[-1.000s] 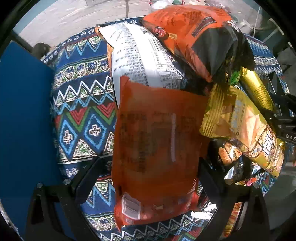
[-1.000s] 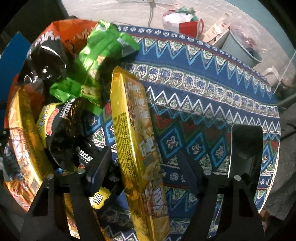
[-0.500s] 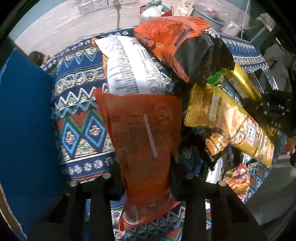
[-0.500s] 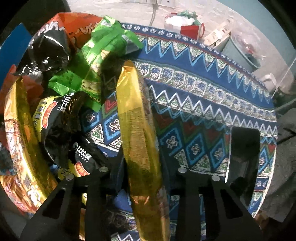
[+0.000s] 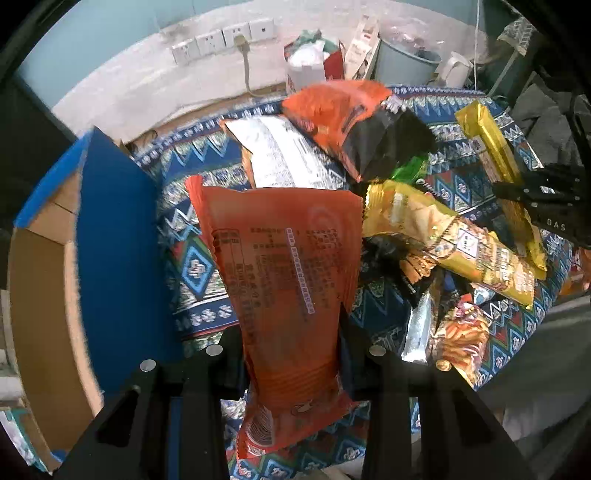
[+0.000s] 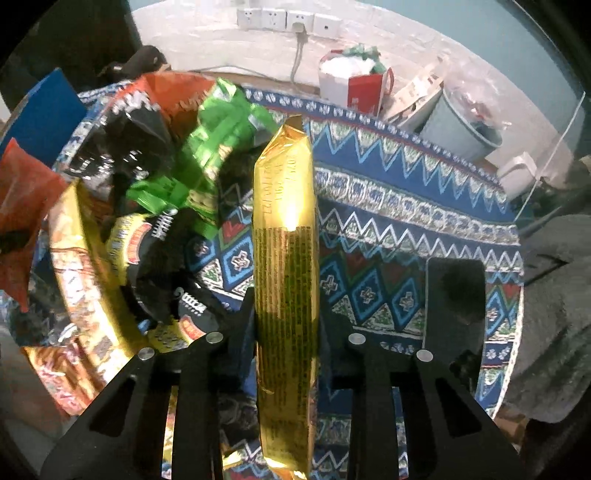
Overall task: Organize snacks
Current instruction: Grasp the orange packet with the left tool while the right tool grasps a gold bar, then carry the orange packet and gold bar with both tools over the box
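My left gripper (image 5: 291,354) is shut on an orange snack packet (image 5: 284,266) and holds it lifted above the patterned cloth (image 5: 192,266). My right gripper (image 6: 286,332) is shut on a long gold snack packet (image 6: 286,236), lifted above the cloth (image 6: 373,291); that packet also shows in the left wrist view (image 5: 495,155). A pile of snacks lies on the table: an orange-and-black bag (image 5: 354,125), a white-backed bag (image 5: 284,155), a gold chip bag (image 5: 454,243), a green bag (image 6: 207,158) and black packets (image 6: 155,258).
An open cardboard box with blue outer walls (image 5: 110,243) stands at the left of the table. A black flat object (image 6: 454,291) lies on the cloth at the right. Behind the table are a red-and-white bag (image 6: 354,85), a grey bin (image 6: 461,125) and wall sockets (image 6: 288,18).
Both grippers closed on their packets and lifted them off the cloth. The views rose and tilted back, so the box and the wall behind now show.
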`<action>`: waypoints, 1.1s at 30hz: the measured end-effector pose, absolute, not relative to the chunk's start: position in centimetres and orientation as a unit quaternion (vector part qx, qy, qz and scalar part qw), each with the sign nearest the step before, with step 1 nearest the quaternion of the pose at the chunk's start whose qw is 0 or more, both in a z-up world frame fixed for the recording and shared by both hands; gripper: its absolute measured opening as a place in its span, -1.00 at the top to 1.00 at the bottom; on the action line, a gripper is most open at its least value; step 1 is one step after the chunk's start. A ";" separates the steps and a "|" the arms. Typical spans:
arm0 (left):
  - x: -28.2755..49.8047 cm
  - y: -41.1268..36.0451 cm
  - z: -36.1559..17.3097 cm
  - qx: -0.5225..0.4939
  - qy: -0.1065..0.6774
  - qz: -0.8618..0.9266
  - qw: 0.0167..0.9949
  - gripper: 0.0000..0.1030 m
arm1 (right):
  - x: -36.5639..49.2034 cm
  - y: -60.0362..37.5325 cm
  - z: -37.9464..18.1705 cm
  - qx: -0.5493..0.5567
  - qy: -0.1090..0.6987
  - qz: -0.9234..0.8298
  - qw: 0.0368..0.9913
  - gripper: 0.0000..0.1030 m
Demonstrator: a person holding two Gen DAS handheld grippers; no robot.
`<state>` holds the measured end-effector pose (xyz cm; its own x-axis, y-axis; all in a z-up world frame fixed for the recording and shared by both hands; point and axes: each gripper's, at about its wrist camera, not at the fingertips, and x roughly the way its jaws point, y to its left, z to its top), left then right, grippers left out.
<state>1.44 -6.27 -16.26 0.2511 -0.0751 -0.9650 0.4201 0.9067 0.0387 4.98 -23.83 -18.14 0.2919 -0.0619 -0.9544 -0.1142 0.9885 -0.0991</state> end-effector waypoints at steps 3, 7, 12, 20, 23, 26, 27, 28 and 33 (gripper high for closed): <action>1.4 -6.1 -14.6 0.147 0.582 -0.160 0.783 0.27 | 4.7 -23.5 -16.7 -0.074 0.584 0.021 0.808 0.48; 1.6 -5.7 -13.4 0.149 0.568 -0.160 0.794 0.27 | 3.9 -22.6 -14.4 -0.073 0.563 0.037 0.822 0.49; 1.4 -5.3 -11.5 0.149 0.550 -0.163 0.805 0.27 | 3.1 -21.2 -12.0 -0.091 0.534 0.044 0.840 0.49; 1.5 -4.3 -9.1 0.143 0.528 -0.156 0.823 0.27 | 3.6 -20.2 -8.8 -0.097 0.499 0.053 0.860 0.49; 1.5 -3.7 -8.4 0.141 0.520 -0.151 0.829 0.27 | 4.1 -19.9 -8.1 -0.097 0.491 0.057 0.864 0.49; 1.6 -3.1 -7.7 0.134 0.517 -0.149 0.832 0.27 | 4.3 -19.2 -7.0 -0.096 0.482 0.061 0.869 0.49; 1.6 -2.8 -7.4 0.133 0.513 -0.146 0.835 0.27 | 4.4 -19.0 -6.7 -0.095 0.479 0.063 0.870 0.49; 1.6 -2.7 -7.2 0.133 0.510 -0.144 0.837 0.27 | 4.4 -18.6 -6.3 -0.095 0.475 0.066 0.872 0.49; 1.7 -1.5 -6.1 0.131 0.496 -0.133 0.848 0.27 | 4.9 -17.0 -4.6 -0.089 0.462 0.081 0.879 0.49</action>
<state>1.66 -1.48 -6.12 0.4728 -0.0954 -0.8760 0.3553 0.9304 0.0904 4.87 -17.01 -4.61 0.5598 0.0593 -0.8265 -0.2242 0.9711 -0.0821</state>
